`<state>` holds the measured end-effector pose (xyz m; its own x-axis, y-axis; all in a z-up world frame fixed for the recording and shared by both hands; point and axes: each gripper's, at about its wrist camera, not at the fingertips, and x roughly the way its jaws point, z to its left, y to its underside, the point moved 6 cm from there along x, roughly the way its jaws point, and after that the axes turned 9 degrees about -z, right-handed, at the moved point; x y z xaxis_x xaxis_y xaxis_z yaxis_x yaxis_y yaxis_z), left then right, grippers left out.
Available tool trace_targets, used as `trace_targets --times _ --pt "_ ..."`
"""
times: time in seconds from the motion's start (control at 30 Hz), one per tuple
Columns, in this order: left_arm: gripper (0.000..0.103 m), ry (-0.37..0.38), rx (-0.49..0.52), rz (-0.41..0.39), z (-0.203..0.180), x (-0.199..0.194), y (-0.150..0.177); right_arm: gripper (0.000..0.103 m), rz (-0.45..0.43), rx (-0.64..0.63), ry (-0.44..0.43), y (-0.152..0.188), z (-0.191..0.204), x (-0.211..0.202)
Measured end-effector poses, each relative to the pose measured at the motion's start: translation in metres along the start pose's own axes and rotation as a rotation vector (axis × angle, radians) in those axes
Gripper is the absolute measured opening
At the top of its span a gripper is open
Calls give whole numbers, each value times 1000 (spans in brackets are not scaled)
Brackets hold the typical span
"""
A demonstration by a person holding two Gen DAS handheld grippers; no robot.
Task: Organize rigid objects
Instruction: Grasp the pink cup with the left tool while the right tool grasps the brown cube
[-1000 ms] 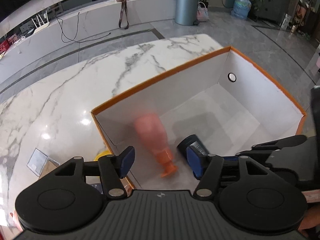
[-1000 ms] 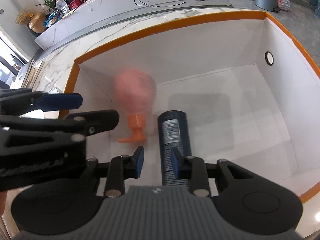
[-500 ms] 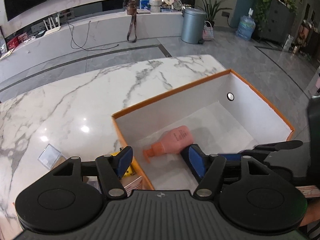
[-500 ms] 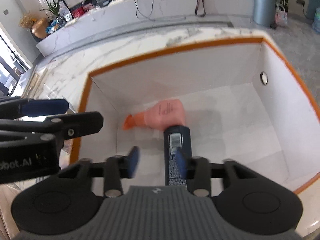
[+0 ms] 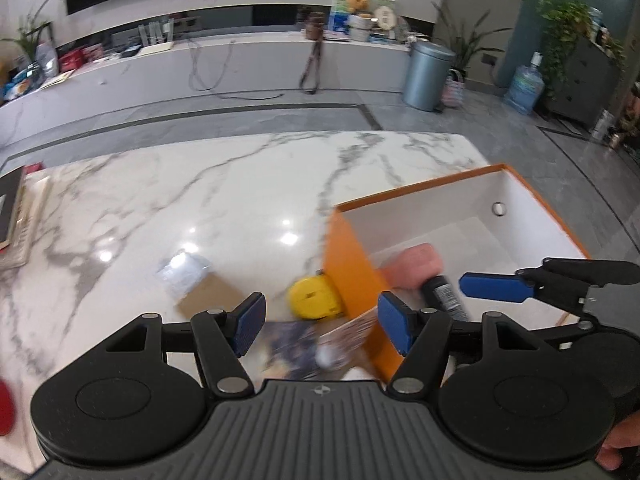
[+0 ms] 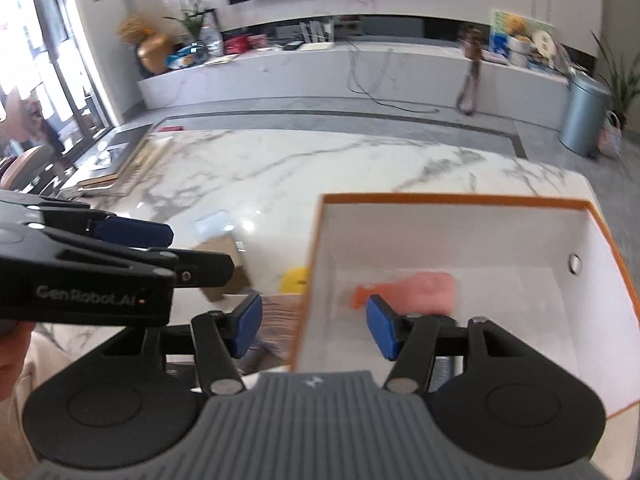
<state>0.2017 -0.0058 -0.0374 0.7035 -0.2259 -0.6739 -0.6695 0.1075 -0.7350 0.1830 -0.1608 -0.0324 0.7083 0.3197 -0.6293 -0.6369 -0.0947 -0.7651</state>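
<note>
An orange-rimmed white box [image 5: 348, 276] [image 6: 452, 200] stands on the marble table. A pink bottle [image 5: 416, 264] [image 6: 424, 290] with an orange cap lies inside it, beside a dark blue can [image 5: 446, 296]. My left gripper [image 5: 320, 324] is open and empty, raised above the box's left wall. My right gripper [image 6: 314, 324] is open and empty, straddling that same wall. A yellow round object [image 5: 314, 296] [image 6: 296, 278] lies on the table just left of the box.
A brown cardboard piece [image 5: 208, 292] [image 6: 224, 264] with clear plastic [image 5: 182, 272] lies left of the yellow object. A printed card or packet [image 5: 320, 340] lies under the left gripper. Books [image 5: 16, 220] are stacked at the table's left edge.
Both grippers have pulled up and back to the left, away from the box interior. The right gripper has let go of the dark can and opened wide. The pink bottle has settled on its side.
</note>
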Motion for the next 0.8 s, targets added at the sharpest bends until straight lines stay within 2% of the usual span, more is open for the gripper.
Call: trace_targets --times 0.33,0.57,0.7,0.8 --pt "77 -160 -68 60 80 -8 34 60 60 -81 -78 12 61 28" --pt "87 -290 -138 113 138 -6 56 62 118 -134 -85 21 84 55" --pt "87 -316 -188 158 159 4 67 62 144 -146 -77 21 88 72" --pt "87 -326 -277 177 172 12 74 62 166 -150 -80 21 92 85"
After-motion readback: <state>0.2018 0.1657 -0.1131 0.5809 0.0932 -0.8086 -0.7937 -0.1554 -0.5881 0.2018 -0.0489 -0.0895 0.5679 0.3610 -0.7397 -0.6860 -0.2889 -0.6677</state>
